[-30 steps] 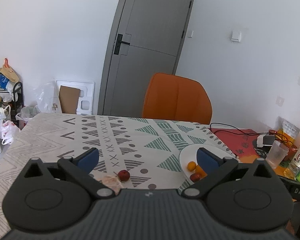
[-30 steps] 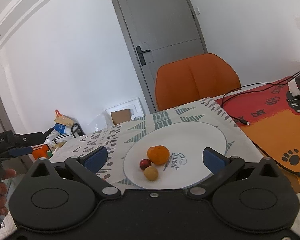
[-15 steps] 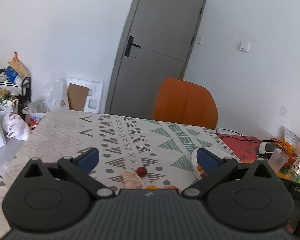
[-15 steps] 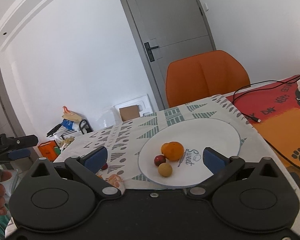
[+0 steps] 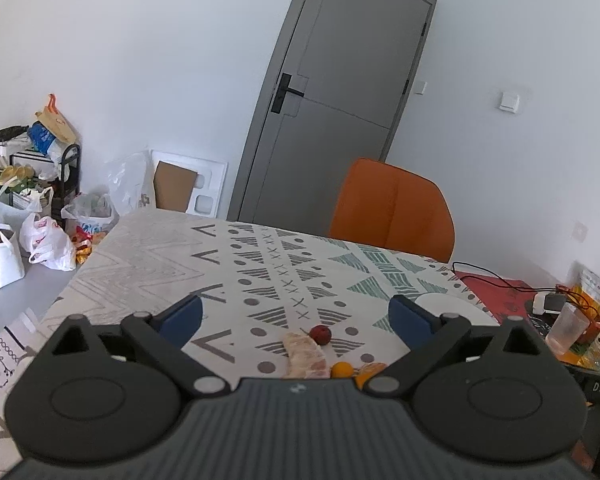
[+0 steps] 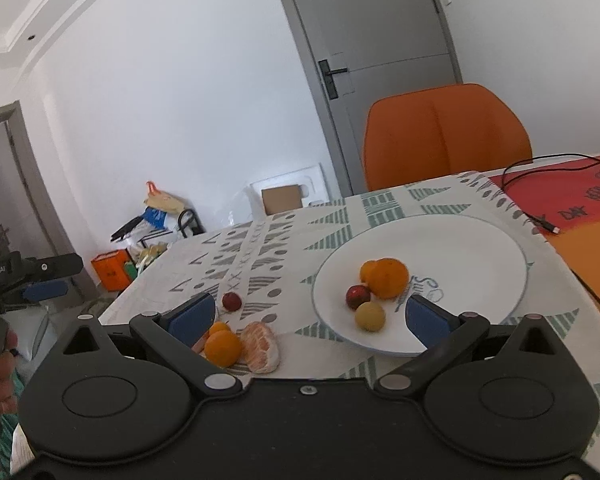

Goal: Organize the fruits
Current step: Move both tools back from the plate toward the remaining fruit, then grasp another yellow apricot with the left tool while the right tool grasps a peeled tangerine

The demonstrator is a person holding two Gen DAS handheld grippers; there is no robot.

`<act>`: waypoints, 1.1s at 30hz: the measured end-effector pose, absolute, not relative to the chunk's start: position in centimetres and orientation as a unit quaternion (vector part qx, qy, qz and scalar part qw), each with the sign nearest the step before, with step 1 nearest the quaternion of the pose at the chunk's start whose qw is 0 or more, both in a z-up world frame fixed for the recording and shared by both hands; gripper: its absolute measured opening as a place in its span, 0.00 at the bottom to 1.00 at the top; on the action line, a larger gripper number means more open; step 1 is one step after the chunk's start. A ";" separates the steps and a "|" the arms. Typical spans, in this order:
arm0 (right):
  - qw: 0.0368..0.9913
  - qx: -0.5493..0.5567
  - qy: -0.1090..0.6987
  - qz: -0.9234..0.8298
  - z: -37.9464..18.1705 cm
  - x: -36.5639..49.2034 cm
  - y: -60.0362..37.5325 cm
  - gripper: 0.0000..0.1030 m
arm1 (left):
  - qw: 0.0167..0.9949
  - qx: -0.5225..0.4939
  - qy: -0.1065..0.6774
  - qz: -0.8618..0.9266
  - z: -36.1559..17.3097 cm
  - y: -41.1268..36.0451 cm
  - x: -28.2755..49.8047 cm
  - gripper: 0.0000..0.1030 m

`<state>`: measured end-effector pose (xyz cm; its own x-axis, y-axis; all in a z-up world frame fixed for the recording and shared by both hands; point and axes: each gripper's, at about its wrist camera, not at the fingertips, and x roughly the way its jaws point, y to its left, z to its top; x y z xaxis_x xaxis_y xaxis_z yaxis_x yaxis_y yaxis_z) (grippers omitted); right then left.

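A white plate (image 6: 460,240) on the patterned tablecloth holds an orange (image 6: 386,278), a small red fruit (image 6: 357,296) and a yellowish round fruit (image 6: 370,316). Left of the plate lie a peeled mandarin (image 6: 260,346), small oranges (image 6: 222,348) and a red fruit (image 6: 231,301). My right gripper (image 6: 308,316) is open and empty above the table's near edge. My left gripper (image 5: 296,316) is open and empty, above the red fruit (image 5: 320,334), the peeled mandarin (image 5: 304,356) and a small orange (image 5: 342,369). The plate's edge (image 5: 444,304) shows behind its right finger.
An orange chair (image 5: 392,208) stands at the table's far side, before a grey door (image 5: 340,100). A red mat with a black cable (image 6: 548,224) lies right of the plate. A plastic cup (image 5: 566,328) and bottles stand at the right. Bags (image 5: 40,240) sit on the floor left.
Both grippers have pulled back and turned left. The loose fruits on the cloth have come into the right wrist view. The plate has slid to the right edge of the left view.
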<state>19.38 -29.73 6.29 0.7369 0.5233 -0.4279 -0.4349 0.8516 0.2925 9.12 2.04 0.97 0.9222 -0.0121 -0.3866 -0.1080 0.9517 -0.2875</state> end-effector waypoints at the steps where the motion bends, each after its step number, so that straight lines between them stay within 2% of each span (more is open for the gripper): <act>1: 0.928 0.084 0.255 0.259 6.3 19.4 -29.6 0.99 | 0.968 -0.155 0.197 0.024 0.8 2.1 9.1 0.93; 9: 0.919 0.059 0.276 0.275 5.6 19.8 -27.6 0.88 | 0.961 -0.168 0.220 0.023 -0.9 3.2 9.3 0.80; 15: 0.911 0.043 0.292 0.289 5.0 20.1 -26.2 0.84 | 0.956 -0.175 0.233 0.021 -1.9 3.6 9.6 0.78; 33: 0.888 0.021 0.340 0.310 2.1 22.2 -23.5 0.55 | 0.943 -0.179 0.281 -0.007 -5.1 2.1 10.7 0.67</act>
